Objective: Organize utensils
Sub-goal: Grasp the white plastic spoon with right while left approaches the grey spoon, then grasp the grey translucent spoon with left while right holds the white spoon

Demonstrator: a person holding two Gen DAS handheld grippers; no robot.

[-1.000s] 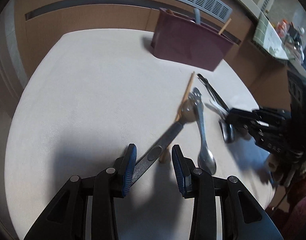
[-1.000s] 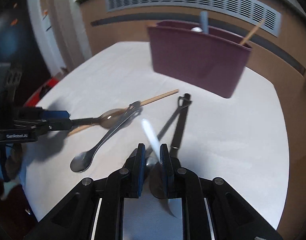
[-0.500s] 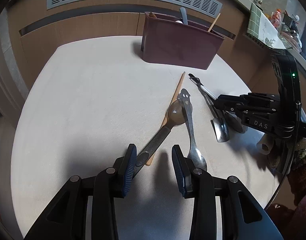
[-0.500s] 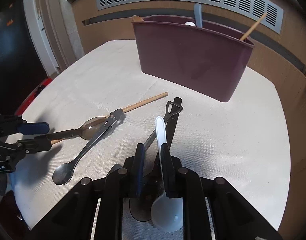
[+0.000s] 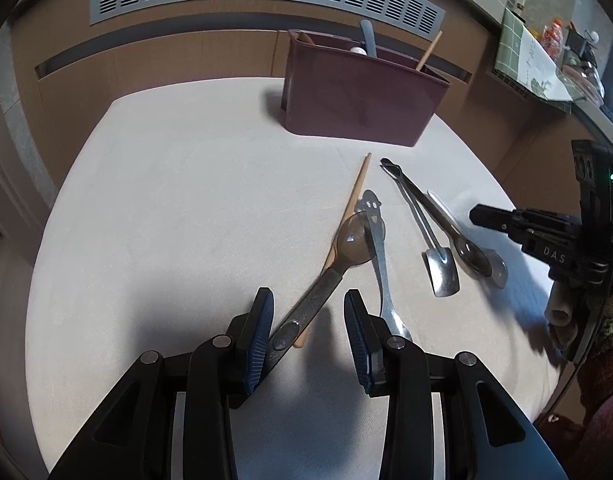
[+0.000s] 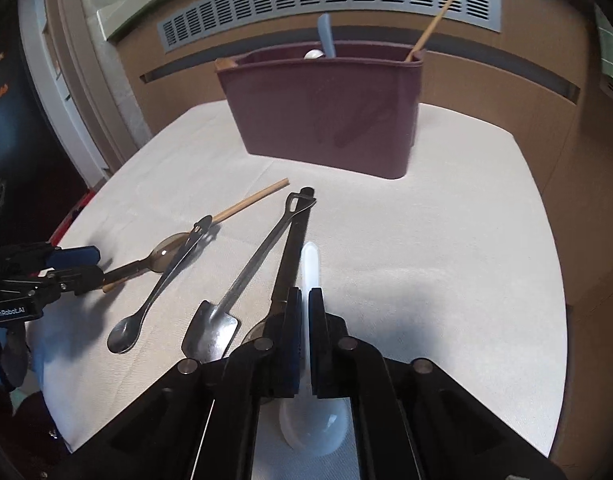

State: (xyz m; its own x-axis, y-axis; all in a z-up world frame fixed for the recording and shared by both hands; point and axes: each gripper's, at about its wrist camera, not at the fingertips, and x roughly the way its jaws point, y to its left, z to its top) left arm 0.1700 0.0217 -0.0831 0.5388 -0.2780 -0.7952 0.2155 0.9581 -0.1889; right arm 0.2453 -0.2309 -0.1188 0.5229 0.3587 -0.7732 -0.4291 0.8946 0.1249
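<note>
A maroon utensil holder (image 5: 362,96) stands at the table's far side, also in the right wrist view (image 6: 326,112), with a chopstick and spoon handles in it. My left gripper (image 5: 308,320) is open around the handle of a grey spoon (image 5: 326,276), which lies across a wooden chopstick (image 5: 354,196). A steel spoon (image 5: 380,264) lies beside it. My right gripper (image 6: 305,304) is shut on a white plastic spoon (image 6: 309,272), low over the table. A steel spade spoon (image 6: 242,284) and a black-handled spoon (image 6: 292,248) lie to its left.
The table has a white cloth (image 5: 186,200) and a rounded edge. A wooden wall with a grey vent grille (image 6: 330,4) runs behind it. A cluttered counter (image 5: 546,64) is at the far right.
My right gripper has come down with the white spoon, its handle now pointing at the holder. My left gripper stays open around the grey spoon's handle.
</note>
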